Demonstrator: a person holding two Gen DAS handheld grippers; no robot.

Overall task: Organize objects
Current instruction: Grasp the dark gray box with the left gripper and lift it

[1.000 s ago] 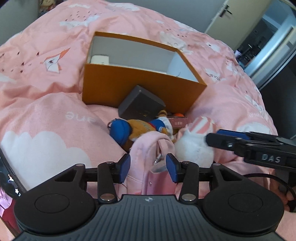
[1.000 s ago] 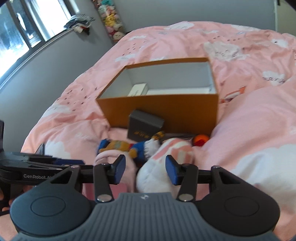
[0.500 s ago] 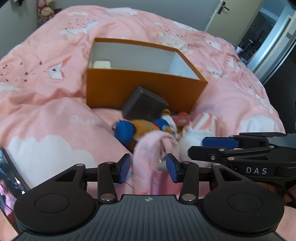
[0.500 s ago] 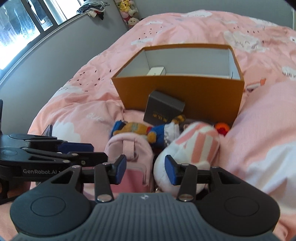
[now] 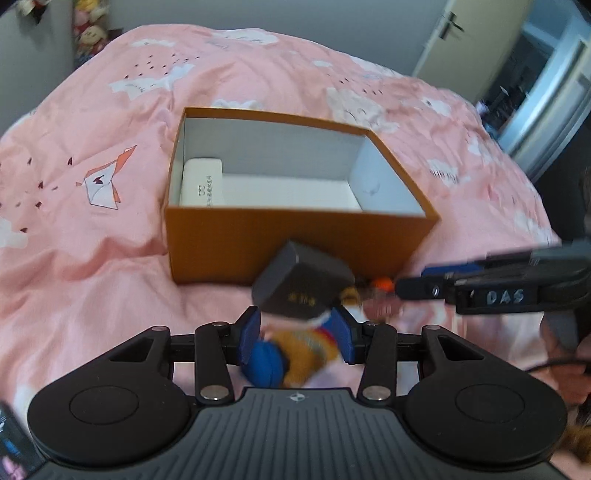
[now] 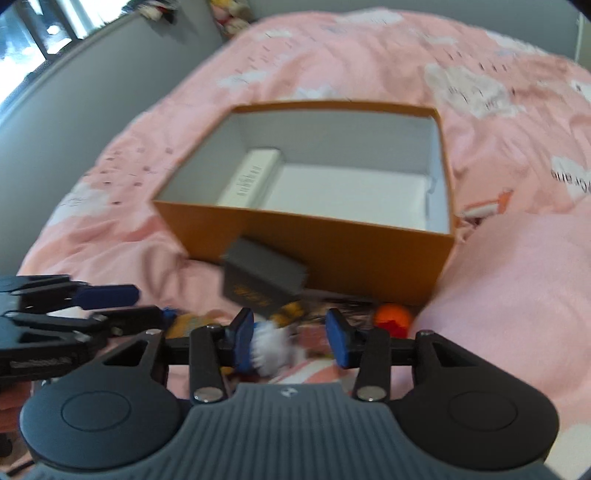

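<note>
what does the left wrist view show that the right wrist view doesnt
Only the left wrist view: a door and hallway at the top right, a fox print on the duvet, and the right gripper coming in from the right.

Only the right wrist view: a window at the top left and the left gripper coming in from the left.

Both: the open orange box with a white case inside, the dark grey box leaning at its front, the plush doll, an orange ball and the pink duvet.

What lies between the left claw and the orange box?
The dark grey box leans against the front wall of the orange box, just beyond the left claw; the left wrist view shows it.
</note>
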